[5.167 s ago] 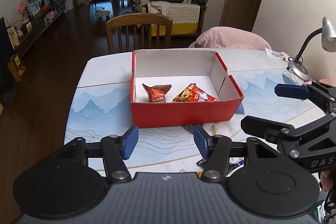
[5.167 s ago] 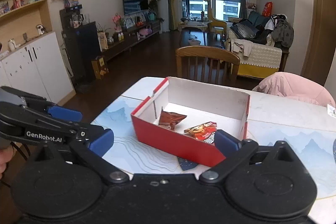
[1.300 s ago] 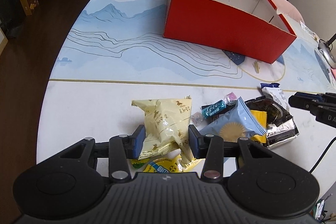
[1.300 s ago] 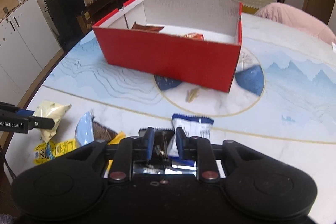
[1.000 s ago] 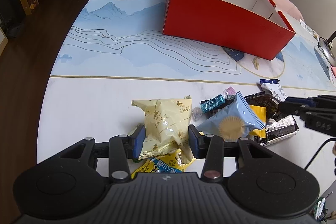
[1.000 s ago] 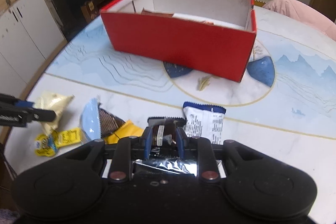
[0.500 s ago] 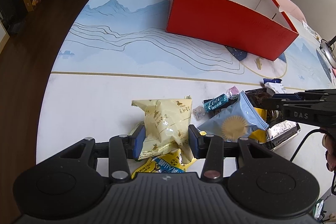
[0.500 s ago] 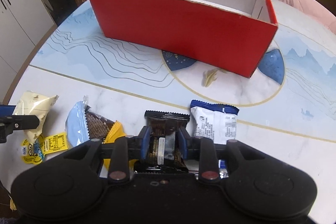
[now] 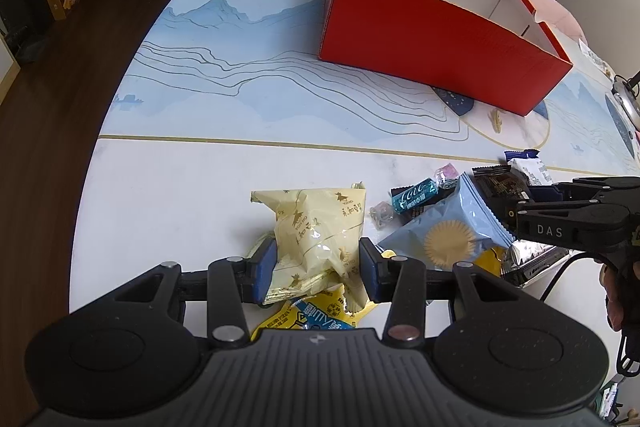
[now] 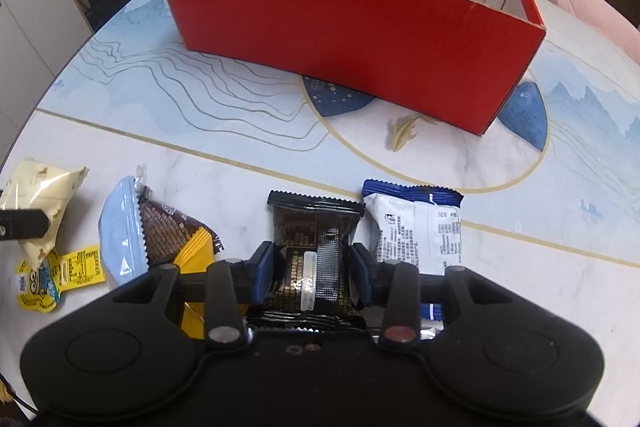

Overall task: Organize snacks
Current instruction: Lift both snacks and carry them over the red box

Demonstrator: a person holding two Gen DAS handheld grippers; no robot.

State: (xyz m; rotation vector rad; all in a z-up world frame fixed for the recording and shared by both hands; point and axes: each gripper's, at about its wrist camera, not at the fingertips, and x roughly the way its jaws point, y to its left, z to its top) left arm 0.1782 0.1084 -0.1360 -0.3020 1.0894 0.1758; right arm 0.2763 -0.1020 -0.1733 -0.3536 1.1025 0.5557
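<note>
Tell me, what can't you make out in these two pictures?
- Inside of the red box: hidden by its front wall, both views.
- Yellow packet: mostly under the left hand-held gripper, left view.
- Silver wrapper: covered by the right hand-held gripper, left view.

Painted marble table (image 9: 168,163), red box (image 9: 432,47), scattered snack packets (image 10: 416,231)

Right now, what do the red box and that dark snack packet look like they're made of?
Red box: likely cardboard, matte red outside, plain white inside, with raw cut edges. Dark snack packet: thin glossy plastic film, perhaps foil-lined, judging by glare, wrinkles and serrated sealed ends.
</note>
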